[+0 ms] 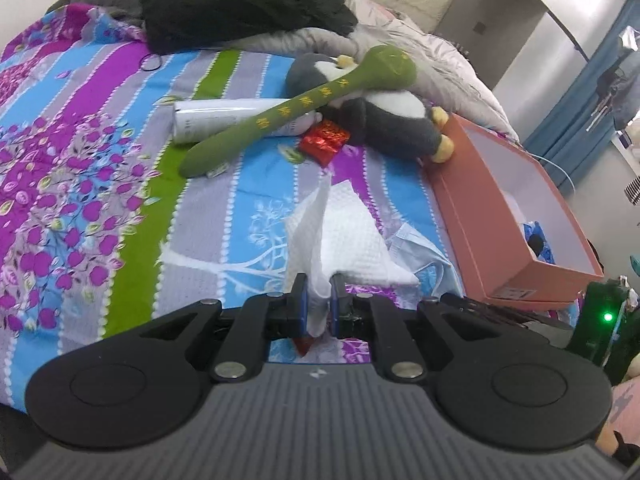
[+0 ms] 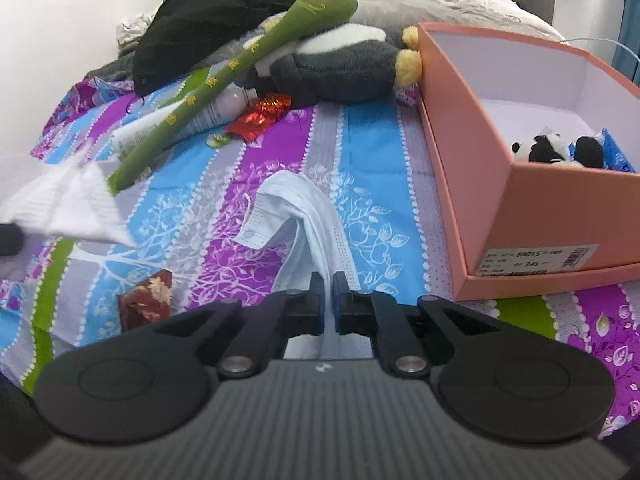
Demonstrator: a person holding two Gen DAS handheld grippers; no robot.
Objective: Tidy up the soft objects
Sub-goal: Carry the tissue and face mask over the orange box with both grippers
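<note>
My left gripper [image 1: 319, 283] is shut on a white waffle-weave cloth [image 1: 344, 236], which hangs lifted off the striped bedspread [image 1: 120, 184]. The same cloth [image 2: 68, 200] shows at the left of the right wrist view. My right gripper [image 2: 328, 280] is shut on a pale blue face mask [image 2: 296, 208] that lies crumpled on the bedspread [image 2: 224, 184]; the mask [image 1: 420, 248] also appears beside the cloth. A grey and white plush penguin [image 1: 384, 120] lies farther back under a long green plush [image 1: 304, 108]. An orange box [image 2: 540, 184] to the right holds a small panda plush [image 2: 544, 148].
A white tube [image 1: 224, 116] and a red foil packet [image 1: 324, 140] lie by the penguin. A dark red packet [image 2: 146, 300] sits near my right gripper. Black clothing [image 1: 240, 4] and a grey quilt [image 1: 420, 52] are piled at the head of the bed. The orange box [image 1: 520, 208] sits at the bed's right edge.
</note>
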